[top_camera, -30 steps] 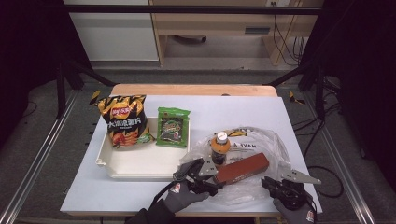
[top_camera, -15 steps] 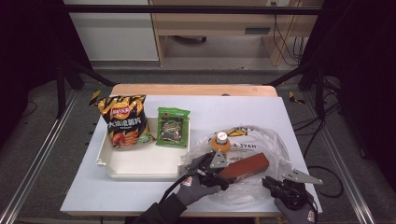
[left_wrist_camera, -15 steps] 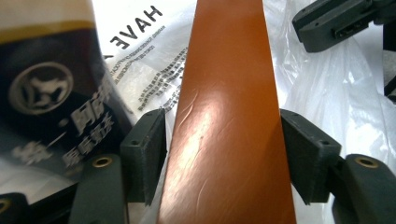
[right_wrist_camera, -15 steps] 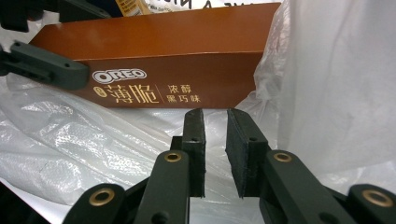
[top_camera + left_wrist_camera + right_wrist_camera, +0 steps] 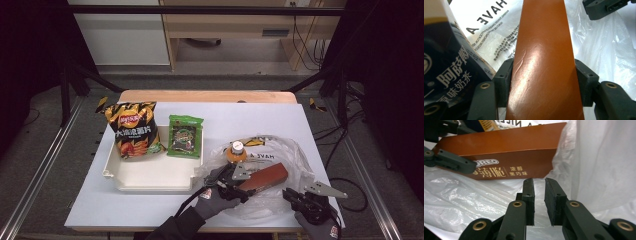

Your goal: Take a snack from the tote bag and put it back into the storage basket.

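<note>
The left gripper (image 5: 541, 82), its jaws just closing in, is clasping the brown biscuit box (image 5: 264, 176) lying on the plastic bag (image 5: 295, 155), hiding the box's near end. The right gripper (image 5: 539, 195) is pinching the bag's film, jaws nearly together. Beyond, the white table (image 5: 250, 117) is meeting a dim room.

A white tray (image 5: 150, 175) is sitting on the left part of the worktop (image 5: 260, 120). A black-and-orange bag of chips (image 5: 134, 129) is leaning over the tray's far left corner, and a green snack packet (image 5: 185, 136) is lying just beside it, overlapping the tray's far rim. A wooden cabinet (image 5: 225, 25) is standing on the floor beyond the worktop, with black cables (image 5: 305, 45) hanging at its right.
</note>
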Motion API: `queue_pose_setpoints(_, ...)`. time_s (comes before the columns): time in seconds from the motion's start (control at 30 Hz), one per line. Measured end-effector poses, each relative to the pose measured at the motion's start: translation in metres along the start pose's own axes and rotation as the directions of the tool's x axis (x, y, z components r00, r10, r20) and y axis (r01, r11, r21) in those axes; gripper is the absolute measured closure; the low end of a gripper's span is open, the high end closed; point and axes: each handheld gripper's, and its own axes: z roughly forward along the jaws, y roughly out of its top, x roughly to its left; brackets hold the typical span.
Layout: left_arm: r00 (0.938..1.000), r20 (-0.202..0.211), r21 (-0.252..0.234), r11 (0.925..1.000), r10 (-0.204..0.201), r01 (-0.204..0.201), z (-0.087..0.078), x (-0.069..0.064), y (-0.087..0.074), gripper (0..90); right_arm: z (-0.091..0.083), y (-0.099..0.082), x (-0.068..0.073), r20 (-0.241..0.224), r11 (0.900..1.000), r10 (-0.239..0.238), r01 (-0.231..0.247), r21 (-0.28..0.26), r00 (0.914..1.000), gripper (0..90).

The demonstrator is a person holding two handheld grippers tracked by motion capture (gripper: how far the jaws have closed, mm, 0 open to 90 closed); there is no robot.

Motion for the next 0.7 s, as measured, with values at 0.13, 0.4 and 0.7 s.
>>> queue_pose_setpoints(0.13,0.9999,-0.004,-0.014,0.9999,0.009,-0.009,-0.008,0.000,0.000,42.8,0.002,-0.001,-0.002,0.011,1.0000,0.003,-0.003,0.008,0.9999,78.9)
queue_pose_setpoints(0.4,0.9997,0.009,-0.091,0.9956,0.024,-0.023,-0.036,-0.007,0.005,43.0,0.002,-0.002,-0.003,0.023,0.9999,0.007,-0.007,0.009,0.9997,78.8)
queue_pose_setpoints(0.7,0.9985,0.046,-0.167,0.9857,0.029,-0.021,-0.070,-0.018,0.014,42.9,0.002,-0.002,-0.004,0.028,0.9999,0.008,-0.008,0.008,0.9996,78.3)
